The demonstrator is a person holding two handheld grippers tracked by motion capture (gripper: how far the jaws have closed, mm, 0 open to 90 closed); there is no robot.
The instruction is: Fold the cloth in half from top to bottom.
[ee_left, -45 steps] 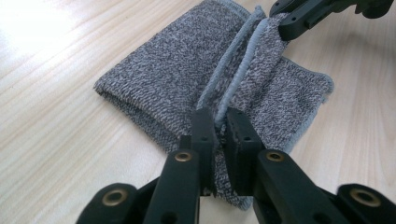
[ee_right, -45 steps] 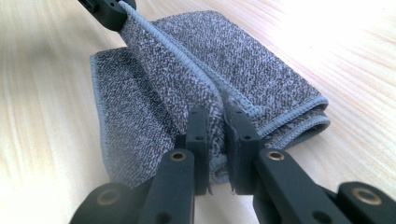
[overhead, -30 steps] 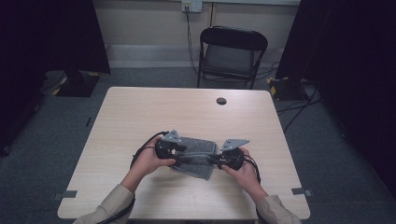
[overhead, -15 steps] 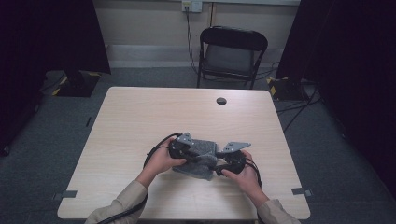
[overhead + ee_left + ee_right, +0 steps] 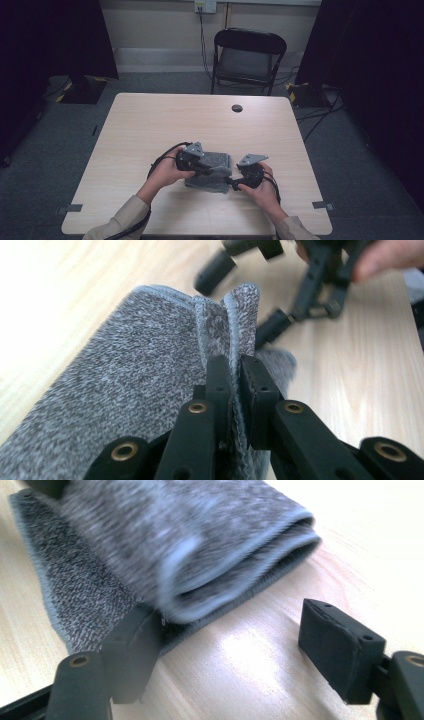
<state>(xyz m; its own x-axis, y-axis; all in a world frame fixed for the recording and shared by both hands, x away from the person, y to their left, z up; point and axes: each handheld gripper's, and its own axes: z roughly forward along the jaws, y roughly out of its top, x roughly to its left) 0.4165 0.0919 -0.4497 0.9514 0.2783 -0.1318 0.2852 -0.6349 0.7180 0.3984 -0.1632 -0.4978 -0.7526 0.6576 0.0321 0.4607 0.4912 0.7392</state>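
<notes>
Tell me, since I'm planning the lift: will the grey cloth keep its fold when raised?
Probably not: the grey cloth looks soft, its pinched edge bunching between the left hand-held gripper jaws. It likely droops, since its folded layers sag loosely. Probably light.

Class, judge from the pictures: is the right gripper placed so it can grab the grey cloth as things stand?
Probably yes. The right gripper has open jaws, and the folded cloth lies just ahead with bare table between.
</notes>
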